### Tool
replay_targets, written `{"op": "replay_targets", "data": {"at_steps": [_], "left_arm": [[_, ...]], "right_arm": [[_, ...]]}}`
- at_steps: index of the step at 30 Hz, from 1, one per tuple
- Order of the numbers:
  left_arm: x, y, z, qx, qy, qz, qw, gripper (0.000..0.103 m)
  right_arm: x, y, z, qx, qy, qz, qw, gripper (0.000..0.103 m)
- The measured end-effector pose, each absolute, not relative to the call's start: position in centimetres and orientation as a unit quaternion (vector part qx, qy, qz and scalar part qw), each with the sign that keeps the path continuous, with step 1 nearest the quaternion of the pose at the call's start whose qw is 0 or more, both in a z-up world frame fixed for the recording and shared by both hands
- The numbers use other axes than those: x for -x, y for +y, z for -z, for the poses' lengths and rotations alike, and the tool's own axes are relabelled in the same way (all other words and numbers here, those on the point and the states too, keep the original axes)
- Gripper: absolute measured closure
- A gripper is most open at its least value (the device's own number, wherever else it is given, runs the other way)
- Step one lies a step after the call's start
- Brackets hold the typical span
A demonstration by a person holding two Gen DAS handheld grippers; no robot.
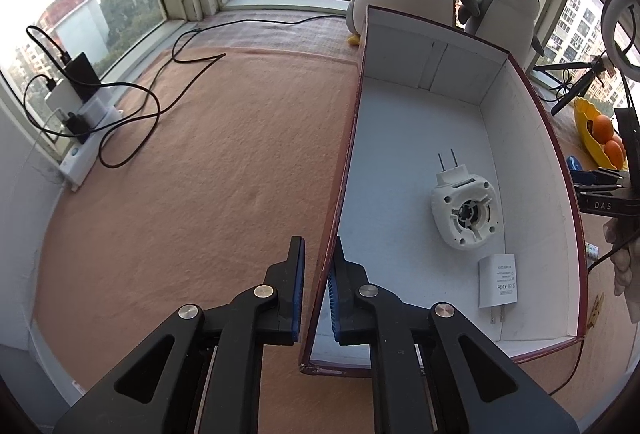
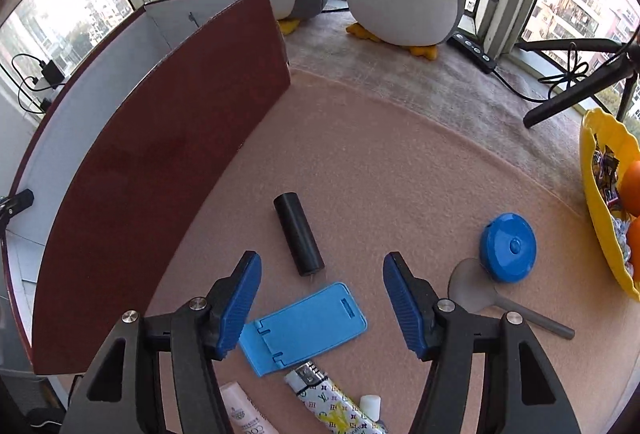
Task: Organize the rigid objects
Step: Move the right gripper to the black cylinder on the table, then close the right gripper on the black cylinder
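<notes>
The left gripper [image 1: 318, 290] is clamping its jaws on the box [image 1: 532, 138] wall. Inside, a white plug-in device [image 1: 464, 210] and an adapter [image 1: 498, 282] are lying apart.

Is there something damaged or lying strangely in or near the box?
Yes. The box has a scuffed, frayed bottom corner by the left gripper, which pinches its side wall. Inside, the round white plug-in device lies on its back with prongs pointing out; the white adapter lies flat beside it.

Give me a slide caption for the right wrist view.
Open right tool above a blue phone stand, beside a black cylinder and the red box.
</notes>
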State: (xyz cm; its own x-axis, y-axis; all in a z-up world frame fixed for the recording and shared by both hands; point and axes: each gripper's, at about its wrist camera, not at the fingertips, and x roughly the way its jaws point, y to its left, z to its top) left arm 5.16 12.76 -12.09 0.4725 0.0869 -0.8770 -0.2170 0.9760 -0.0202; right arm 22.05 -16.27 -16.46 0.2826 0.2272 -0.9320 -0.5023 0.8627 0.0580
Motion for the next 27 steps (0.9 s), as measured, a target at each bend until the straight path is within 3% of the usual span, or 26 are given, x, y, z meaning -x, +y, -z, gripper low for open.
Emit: {"op": "replay_targets", "data": {"at_steps": [17,24,27], "left_arm": [[-5.3,12.8,12.0,0.065,0.506,-0.092,0.855,0.091],[-5.4,12.8,12.0,0.065,0.506,-0.092,0.855,0.091],[-5.4,12.8,12.0,0.066,0.506,-0.092,0.855,0.091]], "right_arm": [[-22.9,-14.4,18.4,0.158,0.566,-0.224,0.777,0.068],[-23.2,-13.5,18.7,0.17,0.566,-0.224,0.775,0.085],[-23.0,-13.4,18.7,0.174,0.564,-0.22,0.777,0.088]]}}
